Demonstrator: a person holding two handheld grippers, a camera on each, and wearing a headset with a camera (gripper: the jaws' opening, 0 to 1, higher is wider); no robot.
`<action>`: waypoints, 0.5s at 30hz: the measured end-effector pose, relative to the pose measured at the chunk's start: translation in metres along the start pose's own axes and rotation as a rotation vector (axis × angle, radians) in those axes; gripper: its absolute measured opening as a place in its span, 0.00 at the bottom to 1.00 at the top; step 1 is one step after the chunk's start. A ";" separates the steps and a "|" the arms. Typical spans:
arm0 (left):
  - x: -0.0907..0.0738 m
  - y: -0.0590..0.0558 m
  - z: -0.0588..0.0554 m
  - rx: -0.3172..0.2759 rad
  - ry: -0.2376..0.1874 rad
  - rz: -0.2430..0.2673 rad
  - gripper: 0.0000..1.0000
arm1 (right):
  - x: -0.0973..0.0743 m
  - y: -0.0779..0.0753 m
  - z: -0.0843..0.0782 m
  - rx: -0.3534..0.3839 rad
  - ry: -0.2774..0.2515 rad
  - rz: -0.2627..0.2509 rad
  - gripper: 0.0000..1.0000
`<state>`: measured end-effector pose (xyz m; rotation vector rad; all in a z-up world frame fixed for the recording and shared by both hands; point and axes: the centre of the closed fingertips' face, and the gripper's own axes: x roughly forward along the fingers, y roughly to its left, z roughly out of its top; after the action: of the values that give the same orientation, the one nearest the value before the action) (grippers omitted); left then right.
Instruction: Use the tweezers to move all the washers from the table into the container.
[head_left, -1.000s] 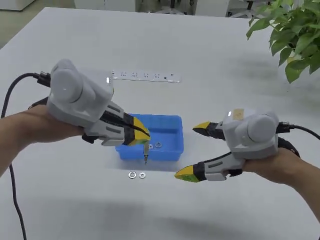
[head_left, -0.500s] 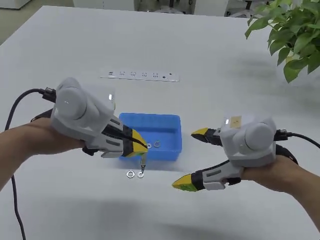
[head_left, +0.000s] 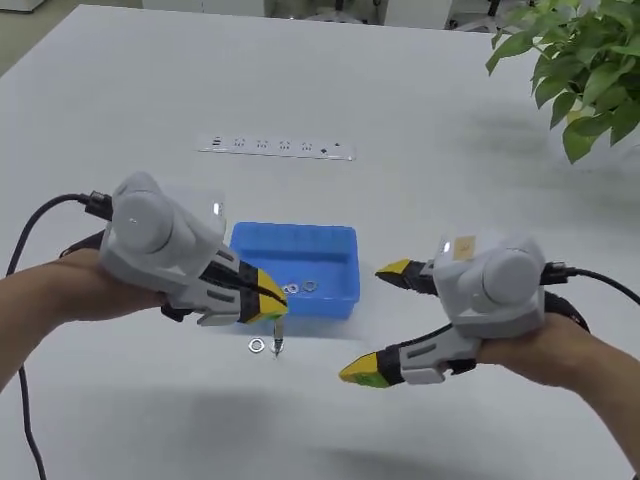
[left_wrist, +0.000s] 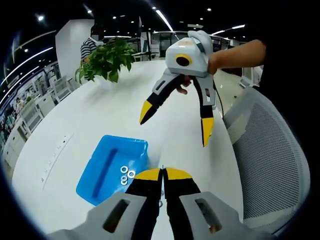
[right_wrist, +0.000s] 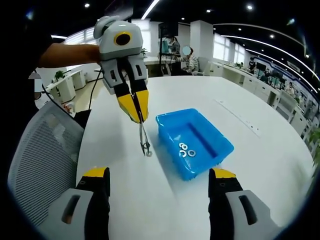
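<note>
Head view, and the left gripper has its jaws pinched together on the tweezers, tips angled down onto the loose washers just in front of the blue container (short carry, smart spot). Whether the tips grip one, cannot tell. Right gripper hangs wide apart, empty, clear of the work.

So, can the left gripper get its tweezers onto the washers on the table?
Probably yes: the left gripper is shut on the tweezers, whose tips are down beside the washers in front of the container, with nothing between; the right gripper is off to the side.
</note>
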<state>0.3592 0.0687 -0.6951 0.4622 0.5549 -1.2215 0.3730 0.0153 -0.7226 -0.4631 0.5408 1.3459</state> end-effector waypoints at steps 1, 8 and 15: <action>0.000 0.000 0.000 -0.001 0.000 0.000 0.05 | 0.000 0.000 0.000 -0.001 0.001 0.000 0.81; 0.000 0.001 0.000 0.009 0.000 -0.006 0.05 | 0.001 0.000 0.000 -0.004 -0.001 0.006 0.79; 0.001 -0.003 0.000 0.033 0.007 -0.031 0.05 | 0.008 0.008 0.009 -0.072 -0.022 0.059 0.68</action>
<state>0.3570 0.0673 -0.6952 0.4877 0.5501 -1.2603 0.3667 0.0282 -0.7203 -0.4941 0.4922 1.4288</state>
